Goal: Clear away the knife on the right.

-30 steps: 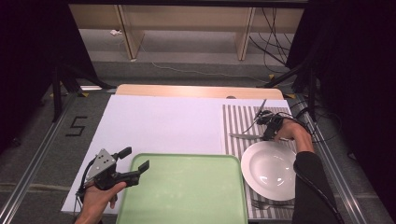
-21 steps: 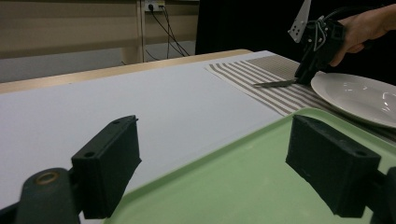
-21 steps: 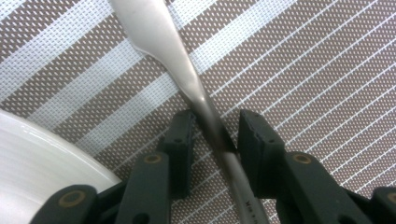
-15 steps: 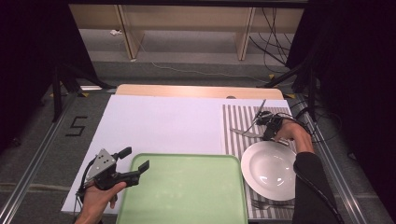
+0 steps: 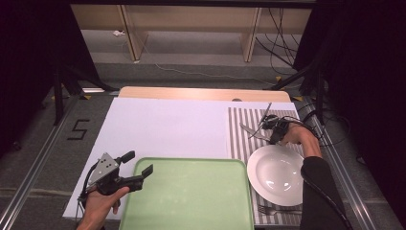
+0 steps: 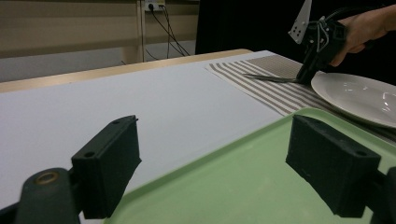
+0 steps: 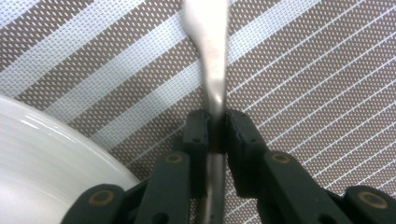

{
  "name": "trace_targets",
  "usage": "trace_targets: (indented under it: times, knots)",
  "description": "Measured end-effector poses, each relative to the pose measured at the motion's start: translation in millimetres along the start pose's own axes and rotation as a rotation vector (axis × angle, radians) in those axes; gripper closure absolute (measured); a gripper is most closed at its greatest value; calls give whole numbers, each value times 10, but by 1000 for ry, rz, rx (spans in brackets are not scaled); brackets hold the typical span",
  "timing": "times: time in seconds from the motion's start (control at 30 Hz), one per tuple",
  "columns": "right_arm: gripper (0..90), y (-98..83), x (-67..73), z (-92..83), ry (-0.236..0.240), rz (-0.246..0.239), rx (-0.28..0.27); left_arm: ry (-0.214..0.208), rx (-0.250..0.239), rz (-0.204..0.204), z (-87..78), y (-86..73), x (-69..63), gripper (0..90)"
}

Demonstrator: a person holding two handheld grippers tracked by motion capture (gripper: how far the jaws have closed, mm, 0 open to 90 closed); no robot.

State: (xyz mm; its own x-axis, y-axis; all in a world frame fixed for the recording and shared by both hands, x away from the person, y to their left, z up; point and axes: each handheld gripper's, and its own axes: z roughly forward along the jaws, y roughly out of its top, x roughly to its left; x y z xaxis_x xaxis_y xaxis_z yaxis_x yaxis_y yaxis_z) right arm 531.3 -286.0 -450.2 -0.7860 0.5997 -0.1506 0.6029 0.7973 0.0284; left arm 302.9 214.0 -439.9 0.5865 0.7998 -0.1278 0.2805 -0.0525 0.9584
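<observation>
A silver metal utensil (image 7: 208,51) lies on the striped placemat (image 5: 239,129), just behind the white plate (image 5: 276,175). My right gripper (image 7: 215,122) points down at it. Its jaws have just been closing, and both pads now press on the utensil's handle. From above, this gripper (image 5: 272,136) sits at the plate's far rim with the utensil (image 5: 251,130) sticking out to its left. My left gripper (image 5: 139,163) is held open at the near left, its jaws spread over the left edge of the green tray (image 5: 191,196) with nothing between them (image 6: 215,154).
A white sheet (image 5: 163,129) covers most of the table. A fork (image 5: 273,209) lies on the placemat in front of the plate. The right gripper (image 6: 308,70) and the plate (image 6: 359,93) also appear far off in the left gripper view.
</observation>
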Motion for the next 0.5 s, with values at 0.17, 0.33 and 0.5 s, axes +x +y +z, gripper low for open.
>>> trace_targets:
  times: [0.17,0.33,0.5]
  knots:
    - [802,3,10,-5,-11,-4,5,0,-2,-2,1,0,3,164]
    - [804,9,27,-2,-26,-25,-1,0,-3,-4,5,-2,7,164]
    - [805,21,25,-11,-51,-21,6,3,-3,-5,4,-2,10,164]
